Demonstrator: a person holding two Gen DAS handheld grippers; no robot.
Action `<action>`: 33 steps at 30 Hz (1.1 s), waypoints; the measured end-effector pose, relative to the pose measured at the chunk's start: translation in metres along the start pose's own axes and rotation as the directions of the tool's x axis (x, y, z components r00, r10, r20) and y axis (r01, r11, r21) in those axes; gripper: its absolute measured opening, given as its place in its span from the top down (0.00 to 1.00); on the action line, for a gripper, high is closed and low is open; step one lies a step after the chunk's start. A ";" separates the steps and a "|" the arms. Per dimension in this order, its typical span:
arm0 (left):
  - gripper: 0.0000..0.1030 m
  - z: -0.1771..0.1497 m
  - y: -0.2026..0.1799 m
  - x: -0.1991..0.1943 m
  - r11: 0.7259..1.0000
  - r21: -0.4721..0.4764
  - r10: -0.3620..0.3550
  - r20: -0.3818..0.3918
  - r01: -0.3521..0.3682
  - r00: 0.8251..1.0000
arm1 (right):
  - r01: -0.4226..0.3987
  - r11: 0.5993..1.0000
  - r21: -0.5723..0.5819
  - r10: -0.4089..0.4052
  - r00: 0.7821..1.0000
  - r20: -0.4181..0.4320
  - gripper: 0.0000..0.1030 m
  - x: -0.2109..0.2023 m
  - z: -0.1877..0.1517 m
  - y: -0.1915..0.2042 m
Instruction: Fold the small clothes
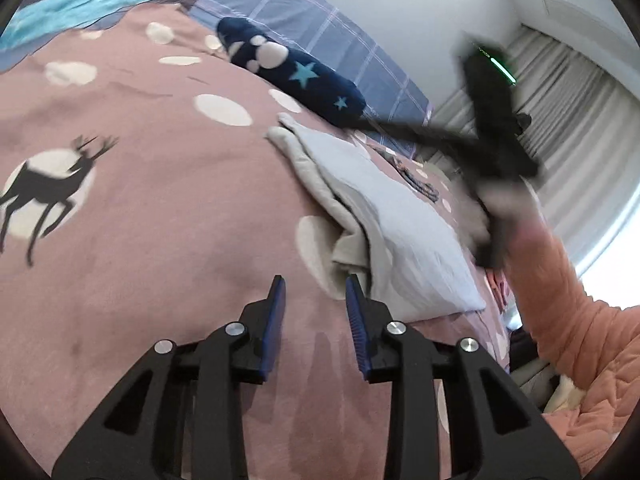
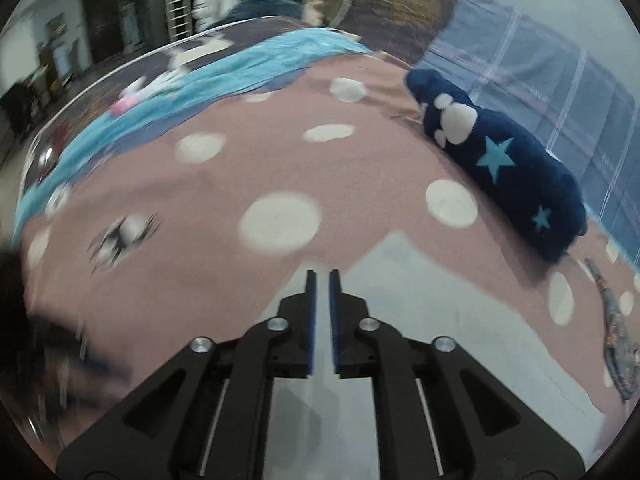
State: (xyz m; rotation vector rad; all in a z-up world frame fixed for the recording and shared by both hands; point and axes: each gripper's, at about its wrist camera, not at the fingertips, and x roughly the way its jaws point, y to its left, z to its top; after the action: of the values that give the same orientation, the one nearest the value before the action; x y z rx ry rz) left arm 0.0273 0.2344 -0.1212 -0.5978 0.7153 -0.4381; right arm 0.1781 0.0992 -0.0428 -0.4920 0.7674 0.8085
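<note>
A pale grey and beige garment point(image 1: 384, 216) lies folded on a pink dotted bedspread point(image 1: 160, 208). My left gripper point(image 1: 316, 284) hovers just short of the garment's near corner, open, with nothing between its blue pads. In the right wrist view, my right gripper point(image 2: 323, 278) is over the same pale garment point(image 2: 420, 300). Its pads stand a narrow slit apart and nothing shows between them. In the left wrist view that tool is a black blur above the garment's right side, held by a hand in an orange sleeve point(image 1: 568, 320).
A navy plush piece with stars and a paw print point(image 1: 296, 76) point(image 2: 508, 168) lies beyond the garment. A small dark patterned cloth point(image 2: 616, 344) is at the right. A teal blanket point(image 2: 240, 68) and a plaid sheet point(image 1: 320, 28) lie further back. Curtains point(image 1: 580, 128) hang on the right.
</note>
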 end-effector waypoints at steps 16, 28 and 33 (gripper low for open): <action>0.43 0.094 0.009 0.061 0.998 -0.067 -0.023 -0.215 0.009 0.976 | 0.142 0.933 -0.329 -0.141 0.990 0.028 0.56 -0.045 -0.137 0.138; 0.93 0.167 0.006 0.157 0.998 -0.049 -0.054 -0.167 0.046 0.984 | 0.280 0.926 -0.253 -0.274 0.960 0.060 0.59 -0.038 -0.136 0.144; 0.93 0.164 0.023 0.137 0.999 -0.026 -0.049 -0.062 0.047 0.997 | 0.293 0.919 -0.265 -0.281 0.956 0.081 0.60 -0.036 -0.138 0.146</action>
State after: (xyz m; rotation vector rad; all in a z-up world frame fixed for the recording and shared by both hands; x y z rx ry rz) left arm 0.2414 0.2325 -0.1026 -0.6280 0.7684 -0.4950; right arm -0.0106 0.0805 -0.1182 -0.8152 0.5284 0.6489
